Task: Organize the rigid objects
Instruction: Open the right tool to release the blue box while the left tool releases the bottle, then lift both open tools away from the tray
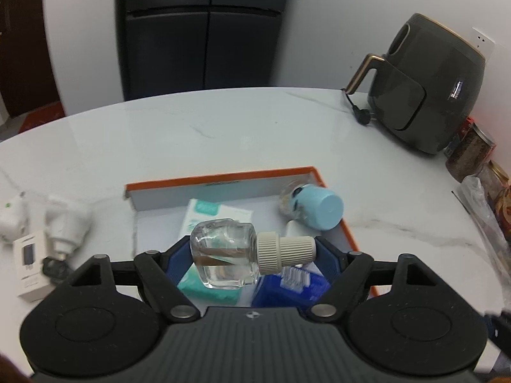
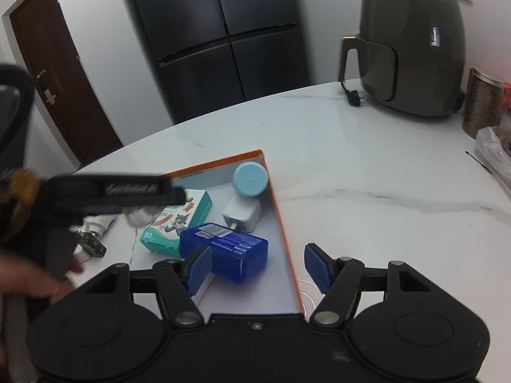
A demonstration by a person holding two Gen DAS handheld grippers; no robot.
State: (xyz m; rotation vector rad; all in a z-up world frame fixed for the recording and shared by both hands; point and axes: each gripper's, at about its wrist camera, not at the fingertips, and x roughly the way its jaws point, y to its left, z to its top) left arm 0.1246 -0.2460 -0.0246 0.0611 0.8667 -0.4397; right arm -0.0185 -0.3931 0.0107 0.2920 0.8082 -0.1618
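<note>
A white marbled worktop (image 2: 367, 166) is carrying everything, with a dark air fryer (image 2: 412, 51) standing at its far right corner. Nearer, an orange-edged tray (image 2: 281, 210) is lying flat, holding a teal box (image 2: 179, 220), a blue plastic box (image 2: 230, 249), a white charger (image 2: 241, 213) and a light blue capped jar (image 2: 250, 178) against its far corner. The left tool (image 1: 254, 255) is hanging over the tray, clamped on a clear glass bottle (image 1: 223, 255) lying sideways, its ribbed cream cap (image 1: 284, 249) pointing right. The right tool (image 2: 258, 268) is standing apart with nothing between its pads, straddling the tray's right edge beside the blue box.
</note>
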